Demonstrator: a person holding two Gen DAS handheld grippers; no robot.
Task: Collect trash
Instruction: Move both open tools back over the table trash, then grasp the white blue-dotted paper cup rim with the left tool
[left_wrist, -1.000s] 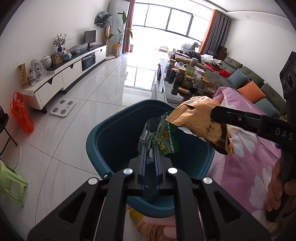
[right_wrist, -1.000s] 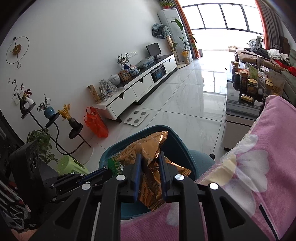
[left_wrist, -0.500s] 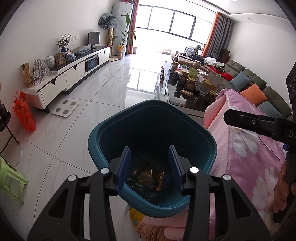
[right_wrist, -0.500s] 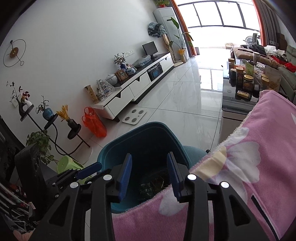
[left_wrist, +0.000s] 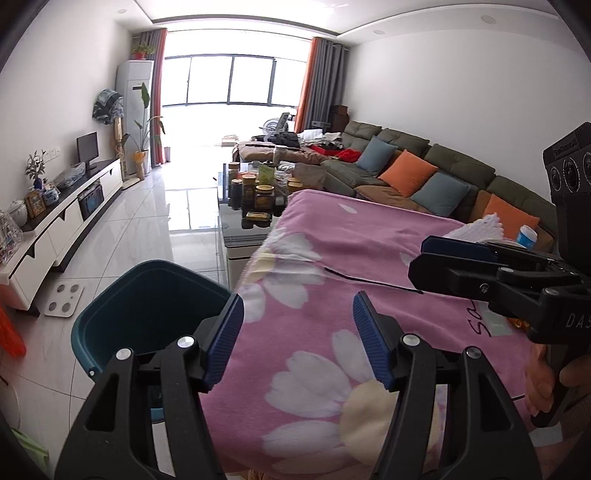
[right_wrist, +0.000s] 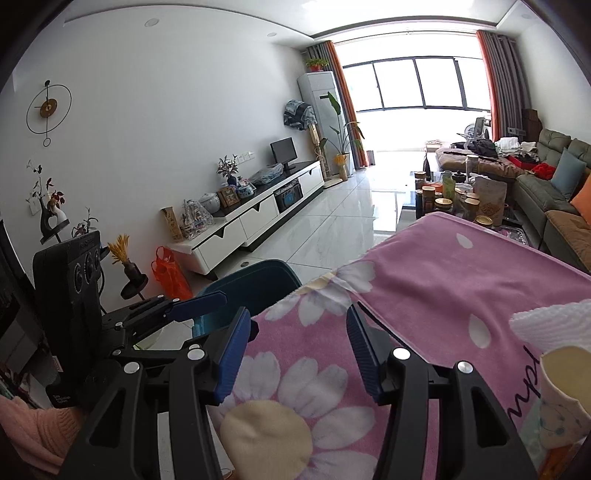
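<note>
Left gripper (left_wrist: 298, 338): blue pads spread wide, nothing between them, hovering over the near edge of the pink floral blanket (left_wrist: 332, 266). Right gripper (right_wrist: 298, 349): fingers also wide apart and empty, above the same blanket's daisy print. In the left wrist view the right gripper comes in from the right edge, above the blanket; one blue pad visible there. Teal trash bin (left_wrist: 147, 306) stands on the white tile floor just beside the blanket's left edge, partly behind the left gripper's left finger; what lies inside can't be made out from here. Right wrist view shows only the bin's rim past the blanket edge. Trash on the blanket, at the right: a paper cup (right_wrist: 563, 391) close to the camera with a crumpled white tissue (right_wrist: 554, 325) just behind it. Farther out: glass coffee table (left_wrist: 240, 221) loaded with jars, sitting beyond the blanket's far end. White TV cabinet (left_wrist: 62, 225) along the left wall, orange plastic bag (right_wrist: 170, 273) beside its near end. Green sofa (left_wrist: 424, 170) with orange and blue cushions along the right wall. Big window at the far end.
</note>
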